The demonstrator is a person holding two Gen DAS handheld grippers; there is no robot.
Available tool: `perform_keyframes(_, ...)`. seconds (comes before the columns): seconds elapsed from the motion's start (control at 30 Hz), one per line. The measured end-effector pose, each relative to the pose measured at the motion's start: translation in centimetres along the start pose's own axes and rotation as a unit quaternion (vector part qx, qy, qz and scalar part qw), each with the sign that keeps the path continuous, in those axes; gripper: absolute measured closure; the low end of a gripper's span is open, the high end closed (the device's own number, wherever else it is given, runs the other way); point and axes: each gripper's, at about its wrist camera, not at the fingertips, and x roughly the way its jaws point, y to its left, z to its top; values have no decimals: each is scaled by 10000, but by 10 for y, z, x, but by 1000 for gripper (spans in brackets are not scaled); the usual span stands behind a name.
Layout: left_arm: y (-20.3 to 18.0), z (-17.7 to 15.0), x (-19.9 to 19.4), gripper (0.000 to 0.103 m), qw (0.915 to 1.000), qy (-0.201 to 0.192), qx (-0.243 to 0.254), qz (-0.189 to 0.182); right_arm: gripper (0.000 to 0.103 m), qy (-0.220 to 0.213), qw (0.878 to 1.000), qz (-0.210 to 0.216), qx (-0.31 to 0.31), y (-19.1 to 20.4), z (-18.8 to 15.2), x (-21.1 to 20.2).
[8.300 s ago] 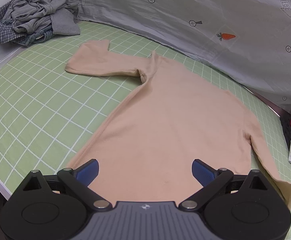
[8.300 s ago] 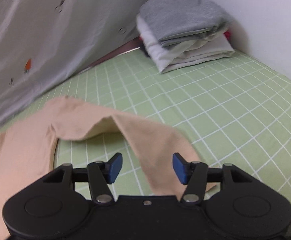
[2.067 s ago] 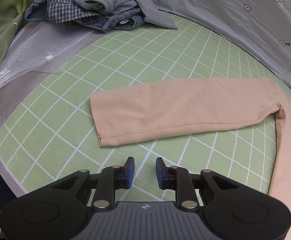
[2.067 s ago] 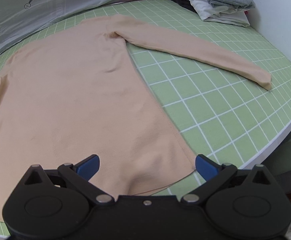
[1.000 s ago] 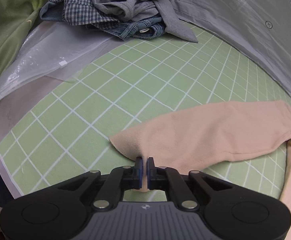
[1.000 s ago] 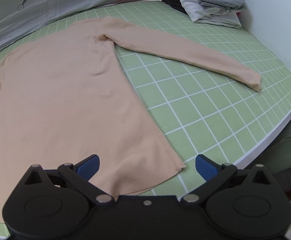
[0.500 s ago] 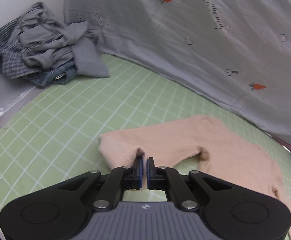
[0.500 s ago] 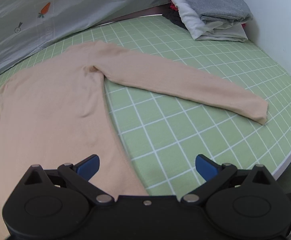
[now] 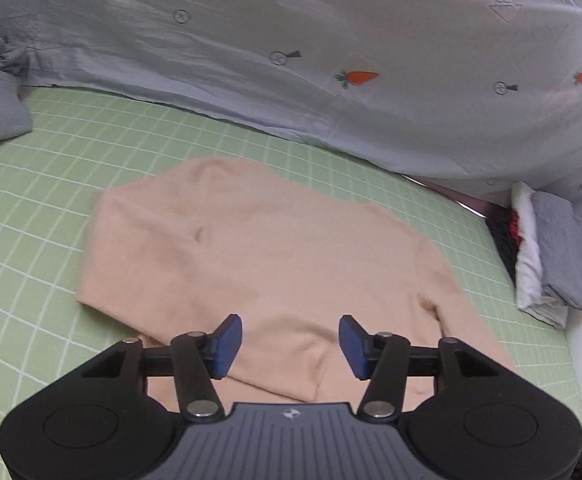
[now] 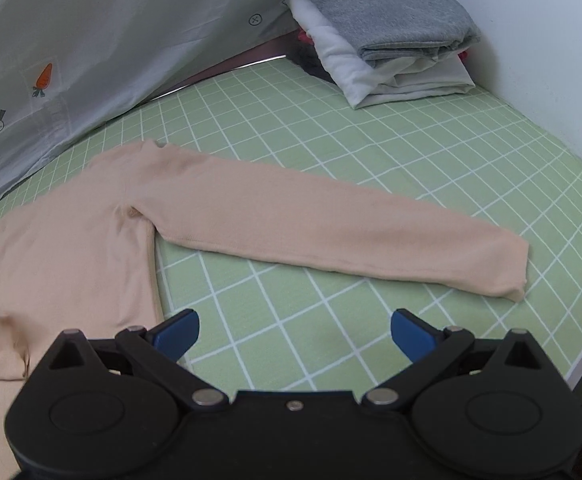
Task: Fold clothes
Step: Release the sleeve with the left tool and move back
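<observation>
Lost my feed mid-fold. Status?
Left tool opening, nothing gripped. Right tool open, empty. Peach top: one sleeve folded in, other sleeve out flat. Nothing blocking.

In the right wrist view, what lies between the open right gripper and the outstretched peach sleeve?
Only bare green gridded mat lies between the right gripper and the outstretched peach sleeve, as the right wrist view shows.

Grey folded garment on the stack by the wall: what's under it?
The grey folded garment tops a stack of white folded garments. Dark and red fabric peeks out behind and below; what it is stays hidden. The stack sits on the green grid mat.
</observation>
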Motion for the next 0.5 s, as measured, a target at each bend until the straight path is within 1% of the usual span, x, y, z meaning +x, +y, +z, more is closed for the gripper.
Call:
perform_keyframes(0.1, 33, 2, -5, 24, 9965, -2, -338, 759, 0, -5, 9995, 167, -266, 23, 4, 4)
perform_keyframes(0.17, 56, 0, -9, 22, 9921, 52, -566, 1114, 0, 27, 9985, 297, -459, 42, 5, 7)
perform_keyframes(0.23, 81, -4, -15, 22, 9885, 85, -826, 1262, 0, 102, 9969, 516, -592, 62, 4, 10)
perform_keyframes(0.3, 103, -8, -20, 19, 9855, 144, -962, 1391, 0, 139, 9954, 690, -644, 82, 2, 12)
perform_keyframes(0.4, 125, -17, -24, 16, 9824, 240, -903, 1615, 0, 138, 9935, 779, -813, 116, -5, 14)
perform_keyframes(0.5, 148, -20, -23, 12, 9808, 416, -885, 1685, 0, 318, 9897, 807, -1139, 153, -16, 19)
